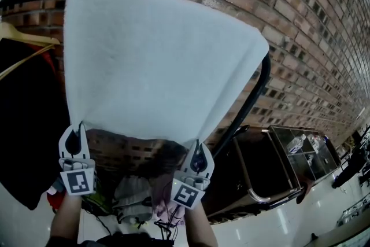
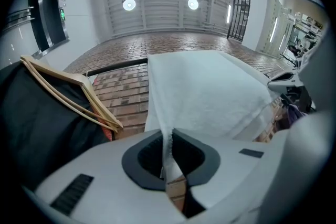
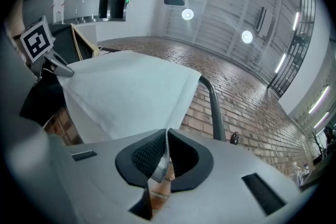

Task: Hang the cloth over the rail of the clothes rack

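A white fleecy cloth point(image 1: 156, 61) is stretched out flat over the black rail point(image 1: 248, 104) of the clothes rack, in front of a brick wall. My left gripper point(image 1: 74, 137) is shut on the cloth's near left corner, and my right gripper point(image 1: 198, 154) is shut on its near right corner. In the left gripper view the cloth point(image 2: 210, 97) runs from the jaws up across the rail point(image 2: 115, 66). In the right gripper view the cloth point(image 3: 126, 92) spreads away from the jaws, with the rail's bent end point(image 3: 212, 107) just to the right. The far edge of the cloth hides the rail's top.
A wooden hanger point(image 1: 26, 43) with a dark garment point(image 1: 26, 124) hangs on the rail to the left. A dark cart with clear boxes point(image 1: 289, 153) stands at the lower right. Clothes lie heaped point(image 1: 130, 199) on the floor below the rack.
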Motion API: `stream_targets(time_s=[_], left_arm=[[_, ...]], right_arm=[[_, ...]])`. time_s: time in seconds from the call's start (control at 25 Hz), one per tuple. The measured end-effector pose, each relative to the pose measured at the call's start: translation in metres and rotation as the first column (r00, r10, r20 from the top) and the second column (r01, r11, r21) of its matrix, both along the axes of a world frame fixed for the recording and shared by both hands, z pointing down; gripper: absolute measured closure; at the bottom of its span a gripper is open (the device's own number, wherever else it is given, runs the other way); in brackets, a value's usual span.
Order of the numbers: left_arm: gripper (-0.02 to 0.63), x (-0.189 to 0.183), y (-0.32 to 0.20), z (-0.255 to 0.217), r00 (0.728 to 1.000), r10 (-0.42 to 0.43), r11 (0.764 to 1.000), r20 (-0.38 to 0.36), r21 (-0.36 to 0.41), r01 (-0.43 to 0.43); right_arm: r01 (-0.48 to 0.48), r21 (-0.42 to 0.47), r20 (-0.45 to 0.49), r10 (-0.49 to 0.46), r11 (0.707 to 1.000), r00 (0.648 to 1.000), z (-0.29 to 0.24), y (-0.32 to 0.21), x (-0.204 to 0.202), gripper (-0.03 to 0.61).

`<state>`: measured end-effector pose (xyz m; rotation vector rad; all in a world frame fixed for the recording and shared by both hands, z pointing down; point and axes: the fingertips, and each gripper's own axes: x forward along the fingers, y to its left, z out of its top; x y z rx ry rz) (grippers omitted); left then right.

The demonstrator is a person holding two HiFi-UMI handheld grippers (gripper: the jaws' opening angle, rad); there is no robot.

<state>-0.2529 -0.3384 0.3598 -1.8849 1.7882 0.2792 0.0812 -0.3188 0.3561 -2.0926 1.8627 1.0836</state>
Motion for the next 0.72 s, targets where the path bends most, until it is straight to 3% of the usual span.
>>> stream_targets(time_s=[0.28,0.48,0.6,0.72], left_arm=[[0.568,-0.003,-0.003,0.021,1.000,-0.015,0.999,0.008,-0.051,0.016],[0.563,-0.003,0.002,0.019,1.000,-0.015,0.999,0.001,-0.040,0.015],[0.501,-0.004,0.005,0.019,1.000,-0.018,0.999,0.002,-0.036,0.018],[0.386,-0.005,0.006,0.023,1.000,-0.013,0.999,0.013,-0.050,0.014]], right_arm=[[0.005,-0.071,0.012,-0.004,0.997,1.000,0.026,-0.007,-0.001,0.554],[0.009,-0.094,0.021,-0.007,0.995,1.000,0.030,-0.006,-0.001,0.554],[0.035,-0.063,0.032,-0.033,0.997,0.999,0.024,-0.003,-0.003,0.553],[0.040,-0.080,0.004,-0.040,0.996,0.999,0.027,-0.003,-0.007,0.491]])
